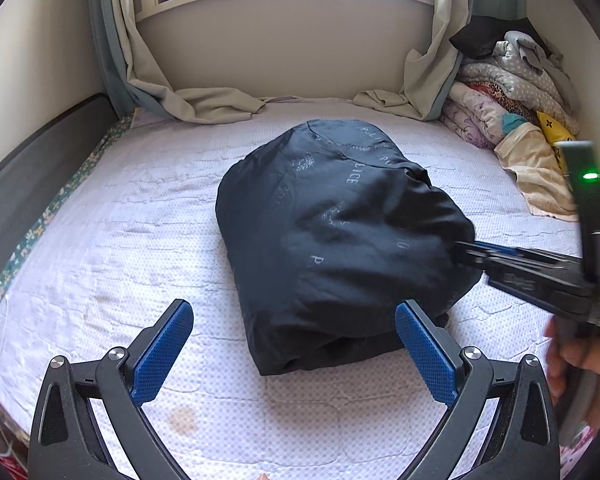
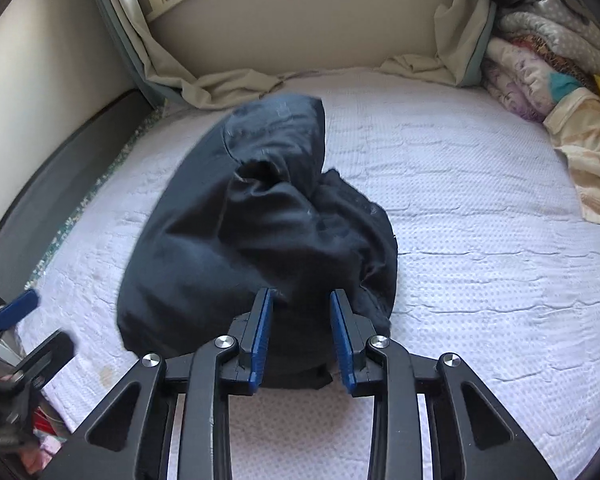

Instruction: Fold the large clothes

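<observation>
Dark jacket [image 1: 332, 236], folded into a bundle mid-bed [image 1: 120, 216], has its 4 o'clock edge pinched in the narrowed right gripper [image 2: 300, 316], left gripper [image 1: 294, 344] wide open and empty at 6 o'clock; probably final tuck, next needing that flap laid flat.

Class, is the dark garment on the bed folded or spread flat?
Folded: the dark garment sits as a compact, thick bundle on the bed, layers visible at its near edge.

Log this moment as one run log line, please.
left gripper: open, empty | right gripper: closed on jacket edge | jacket: bundled on bed
</observation>
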`<move>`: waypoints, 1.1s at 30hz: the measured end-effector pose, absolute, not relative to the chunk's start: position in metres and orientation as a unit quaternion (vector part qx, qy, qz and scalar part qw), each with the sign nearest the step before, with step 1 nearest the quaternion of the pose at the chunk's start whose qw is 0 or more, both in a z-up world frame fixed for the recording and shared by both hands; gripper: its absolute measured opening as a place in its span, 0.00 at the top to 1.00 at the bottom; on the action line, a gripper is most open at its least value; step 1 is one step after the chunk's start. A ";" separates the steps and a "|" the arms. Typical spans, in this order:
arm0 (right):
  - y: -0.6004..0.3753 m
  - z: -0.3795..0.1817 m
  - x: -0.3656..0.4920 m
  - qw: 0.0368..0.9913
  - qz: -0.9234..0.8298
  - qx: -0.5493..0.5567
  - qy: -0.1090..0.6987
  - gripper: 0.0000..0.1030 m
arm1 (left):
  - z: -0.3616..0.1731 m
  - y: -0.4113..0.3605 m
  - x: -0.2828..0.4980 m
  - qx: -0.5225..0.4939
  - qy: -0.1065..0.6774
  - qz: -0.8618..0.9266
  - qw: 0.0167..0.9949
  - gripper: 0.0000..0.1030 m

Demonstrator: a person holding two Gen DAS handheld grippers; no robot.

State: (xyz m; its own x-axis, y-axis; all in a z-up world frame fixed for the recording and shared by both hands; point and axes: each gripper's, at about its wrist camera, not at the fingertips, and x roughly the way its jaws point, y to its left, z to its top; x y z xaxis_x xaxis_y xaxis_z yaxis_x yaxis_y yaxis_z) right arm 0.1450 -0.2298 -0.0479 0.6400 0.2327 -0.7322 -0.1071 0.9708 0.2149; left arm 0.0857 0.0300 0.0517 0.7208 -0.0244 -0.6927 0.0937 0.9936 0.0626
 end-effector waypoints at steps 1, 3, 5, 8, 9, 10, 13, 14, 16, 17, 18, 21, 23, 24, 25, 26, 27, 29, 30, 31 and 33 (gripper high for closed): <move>-0.228 -0.053 0.151 0.901 0.090 0.072 0.419 0.73 | 0.051 0.032 0.085 0.044 0.374 -0.032 0.926 0.01; -0.226 -0.068 0.162 0.893 0.082 0.072 0.437 0.73 | 0.051 0.035 0.086 0.037 0.377 -0.032 0.925 0.01; -0.227 -0.079 0.169 0.886 0.080 0.076 0.450 0.73 | 0.051 0.043 0.089 0.023 0.380 -0.030 0.924 0.01; -0.227 -0.095 0.176 0.873 0.080 0.082 0.474 0.73 | 0.049 0.051 0.096 0.008 0.384 -0.028 0.923 0.01; -0.227 -0.100 0.178 0.869 0.081 0.085 0.481 0.73 | 0.047 0.052 0.099 0.005 0.386 -0.027 0.922 0.01; -0.228 -0.103 0.179 0.865 0.083 0.091 0.486 0.73 | 0.043 0.052 0.104 0.003 0.390 -0.026 0.920 0.01; -0.232 -0.117 0.183 0.849 0.092 0.113 0.507 0.74 | 0.031 0.045 0.118 0.005 0.401 -0.029 0.916 0.01; -0.234 -0.122 0.184 0.843 0.095 0.120 0.516 0.74 | 0.027 0.041 0.123 0.005 0.406 -0.032 0.913 0.01; -0.237 -0.128 0.184 0.837 0.096 0.131 0.522 0.75 | 0.018 0.032 0.134 0.003 0.415 -0.041 0.909 0.01; -0.238 -0.129 0.184 0.836 0.097 0.135 0.523 0.75 | 0.013 0.027 0.139 0.003 0.418 -0.046 0.907 0.01; -0.238 -0.128 0.184 0.836 0.098 0.136 0.523 0.75 | 0.008 0.019 0.145 0.006 0.421 -0.052 0.906 0.01; -0.243 -0.121 0.181 0.836 0.098 0.149 0.520 0.75 | -0.013 0.003 0.161 0.032 0.440 -0.052 0.896 0.01; -0.247 -0.108 0.177 0.838 0.090 0.155 0.515 0.75 | -0.025 -0.003 0.167 0.057 0.441 -0.034 0.895 0.00; -0.249 -0.100 0.175 0.844 0.084 0.150 0.508 0.75 | -0.028 -0.004 0.169 0.059 0.439 -0.032 0.896 0.00; -0.249 -0.085 0.171 0.858 0.074 0.139 0.489 0.75 | -0.029 -0.005 0.170 0.055 0.436 -0.029 0.898 0.00; -0.249 -0.070 0.168 0.873 0.066 0.127 0.467 0.75 | -0.028 -0.006 0.171 0.055 0.435 -0.029 0.898 0.00; -0.249 -0.056 0.166 0.885 0.060 0.118 0.447 0.75 | -0.028 -0.006 0.171 0.055 0.434 -0.030 0.899 0.00; -0.248 -0.027 0.172 0.906 0.064 0.106 0.405 0.75 | -0.029 -0.008 0.172 0.059 0.434 -0.031 0.899 0.00; -0.245 -0.016 0.179 0.909 0.081 0.105 0.394 0.75 | -0.030 -0.009 0.172 0.060 0.433 -0.030 0.899 0.00; -0.243 -0.011 0.187 0.908 0.097 0.107 0.393 0.75 | -0.030 -0.010 0.172 0.061 0.432 -0.029 0.899 0.00; -0.236 -0.009 0.209 0.901 0.126 0.113 0.400 0.75 | -0.031 -0.012 0.171 0.065 0.430 -0.028 0.900 0.00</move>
State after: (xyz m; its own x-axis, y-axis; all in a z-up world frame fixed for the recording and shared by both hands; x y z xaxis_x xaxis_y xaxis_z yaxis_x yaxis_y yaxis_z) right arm 0.2087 -0.2364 -0.0088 0.6487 0.3172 -0.6918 -0.1359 0.9427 0.3047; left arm 0.1714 -0.0119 -0.0306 0.6279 0.0050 -0.7783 0.1067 0.9900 0.0924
